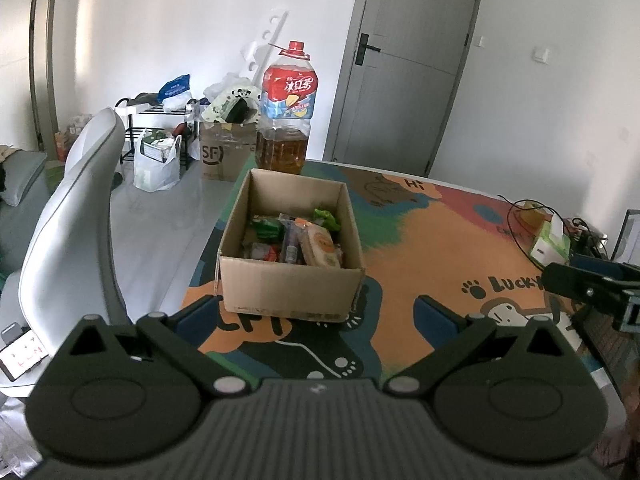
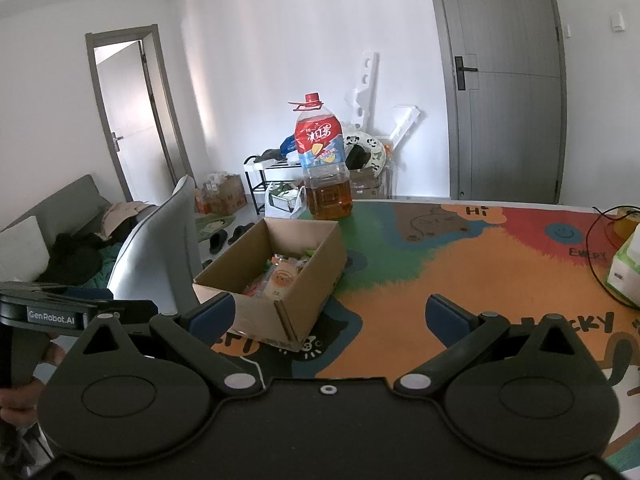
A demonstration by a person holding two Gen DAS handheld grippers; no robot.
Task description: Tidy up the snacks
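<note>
An open cardboard box stands on the colourful table mat, holding several snack packets, among them an orange-and-white packet and green ones. My left gripper hangs open just in front of the box's near wall, nothing between its fingers. My right gripper is open too, to the right of the box and empty; its left finger overlaps the box's near corner in the view. The right gripper's body shows at the right edge of the left wrist view.
A large iced-tea bottle stands behind the box at the table's far edge. A tissue box and black cables lie at the right. A grey chair stands left of the table. Bare mat stretches right of the box.
</note>
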